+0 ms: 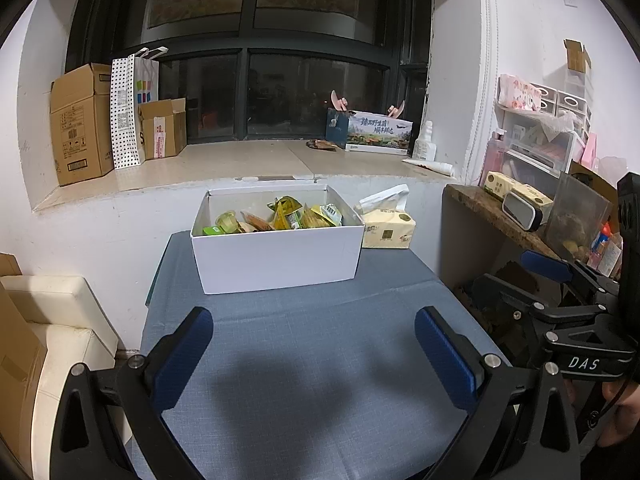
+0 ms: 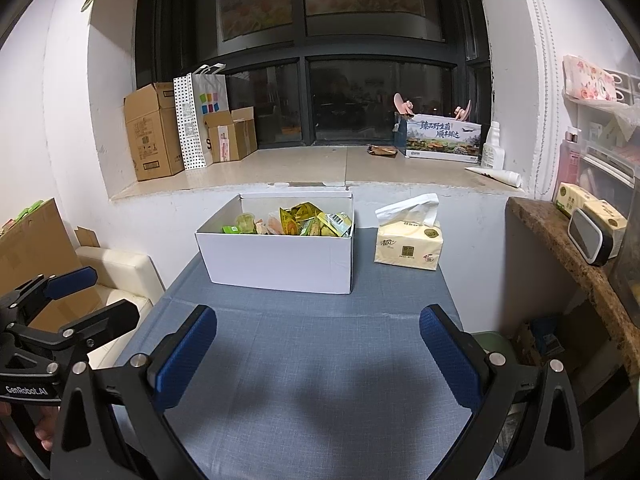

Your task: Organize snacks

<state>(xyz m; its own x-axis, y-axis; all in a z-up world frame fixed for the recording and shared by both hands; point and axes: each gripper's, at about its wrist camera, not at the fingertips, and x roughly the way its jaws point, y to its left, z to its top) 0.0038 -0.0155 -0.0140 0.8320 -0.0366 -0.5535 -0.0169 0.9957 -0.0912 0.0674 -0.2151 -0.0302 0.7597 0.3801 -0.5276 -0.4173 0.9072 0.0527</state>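
Snacks [image 1: 280, 216] piled in white box [image 1: 276, 256] on blue surface [image 1: 320, 360], maybe all packets, both grippers' fingers [image 1: 182, 360] wide apart, empty.

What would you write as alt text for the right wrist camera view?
The open right gripper hovers empty over a blue-grey tablecloth, facing a white box filled with snack packets. A yellow tissue pack stands to the right of the box, apart from it.
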